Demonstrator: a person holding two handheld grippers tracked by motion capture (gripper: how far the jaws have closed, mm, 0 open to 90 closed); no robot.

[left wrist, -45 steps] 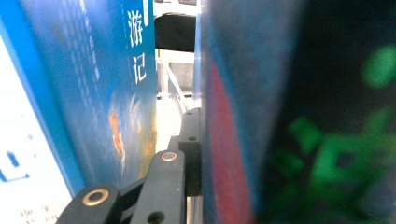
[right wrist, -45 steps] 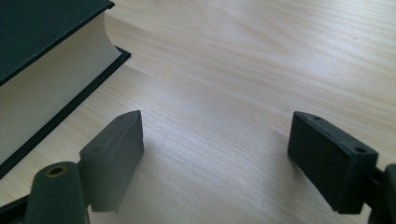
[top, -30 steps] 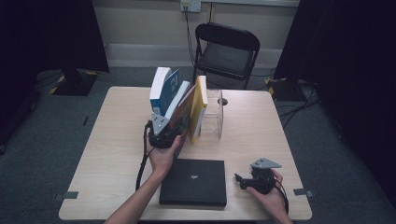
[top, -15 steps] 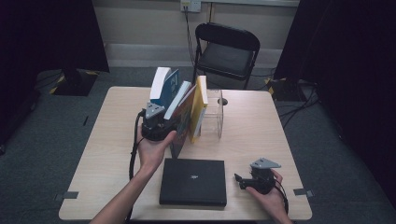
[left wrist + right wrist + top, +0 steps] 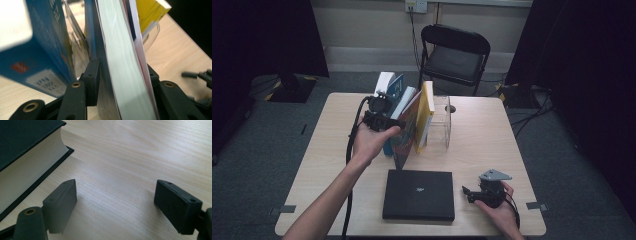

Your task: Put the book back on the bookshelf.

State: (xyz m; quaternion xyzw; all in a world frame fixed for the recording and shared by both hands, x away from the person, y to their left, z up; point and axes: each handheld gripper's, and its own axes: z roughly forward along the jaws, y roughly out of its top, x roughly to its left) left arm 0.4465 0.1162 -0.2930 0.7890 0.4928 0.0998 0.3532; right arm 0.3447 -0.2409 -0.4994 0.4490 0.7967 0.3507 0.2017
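since a second ago the left hand-held gripper [image 5: 379, 111] has climbed from the near foot of the leaning books to their upper edge. its jaws now clench a thick paperback [image 5: 125, 75], pages facing the camera, presumably to pull it free of the row propped against the clear acrylic bookend [image 5: 443, 122]. the right hand-held gripper [image 5: 116, 205] rests released on the surface [image 5: 492, 135], just beside the flat black hardcover [image 5: 419, 194].
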